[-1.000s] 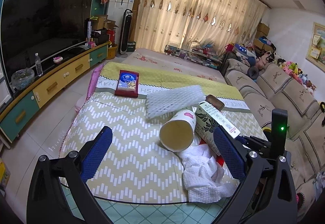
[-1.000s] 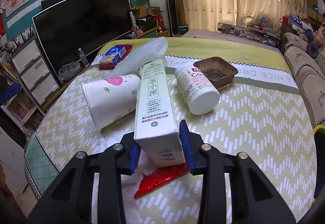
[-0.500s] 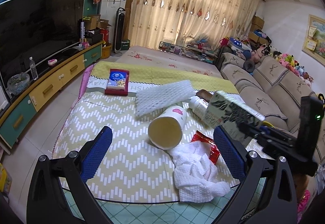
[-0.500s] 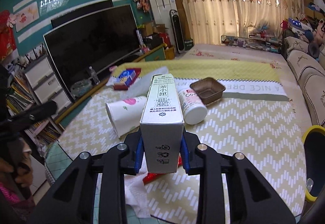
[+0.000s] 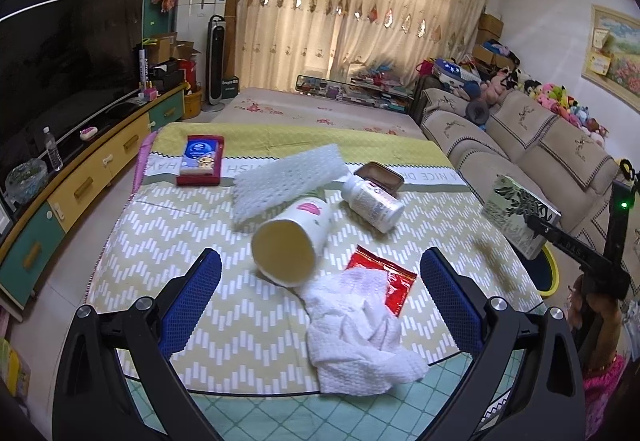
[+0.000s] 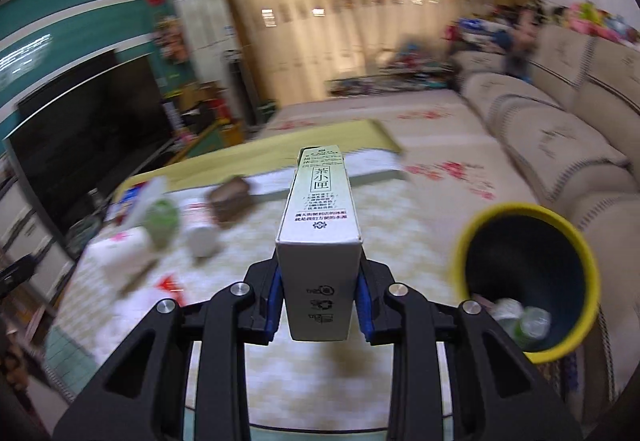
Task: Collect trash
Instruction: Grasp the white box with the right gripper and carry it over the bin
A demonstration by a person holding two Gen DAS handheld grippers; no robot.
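Right wrist view: bench below and, at its right edge, a yellow-rimmed bin with bottles inside. The right hand-held gripper is raised level above the bench, pads clamped on a carton pointing straight ahead, left of the bin. From the left wrist view, the left hand-held gripper hovers spread wide over a tipped paper cup, white towel and red wrapper.
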